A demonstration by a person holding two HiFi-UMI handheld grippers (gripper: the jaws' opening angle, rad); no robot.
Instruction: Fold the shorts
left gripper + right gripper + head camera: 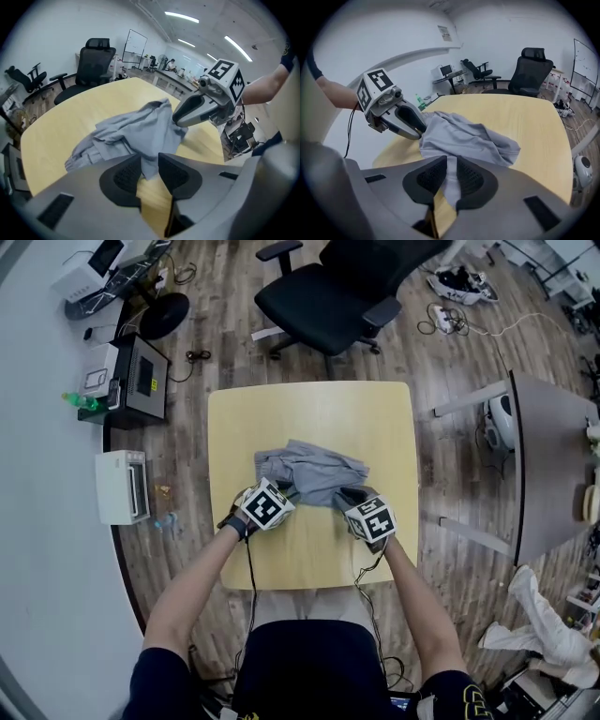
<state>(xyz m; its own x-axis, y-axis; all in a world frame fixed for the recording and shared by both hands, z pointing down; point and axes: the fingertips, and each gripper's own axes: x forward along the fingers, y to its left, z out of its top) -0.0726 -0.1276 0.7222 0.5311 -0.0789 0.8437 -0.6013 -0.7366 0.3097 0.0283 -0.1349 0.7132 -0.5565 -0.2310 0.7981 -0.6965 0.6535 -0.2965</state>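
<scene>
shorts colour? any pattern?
The shorts are plain light grey with no pattern. They show best in the right gripper view.

No lettering can be read; the wall notice (448,33) is too small.

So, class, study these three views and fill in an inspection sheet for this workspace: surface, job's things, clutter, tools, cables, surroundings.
Surface: light wooden table, bare apart from the garment.
Job's things: grey shorts, crumpled near the middle of the table, not yet folded.
Clutter: nothing seen on the table.
Tools: left tool shut on the near edge of the shorts; right tool shut on them too, with cloth between its pads.
Cables: thin cables run back from the tools along the person's arms; floor cable lies beyond the table.
Surroundings: wooden floor, black office chair, grey desk at the right, white appliance at the left.
</scene>
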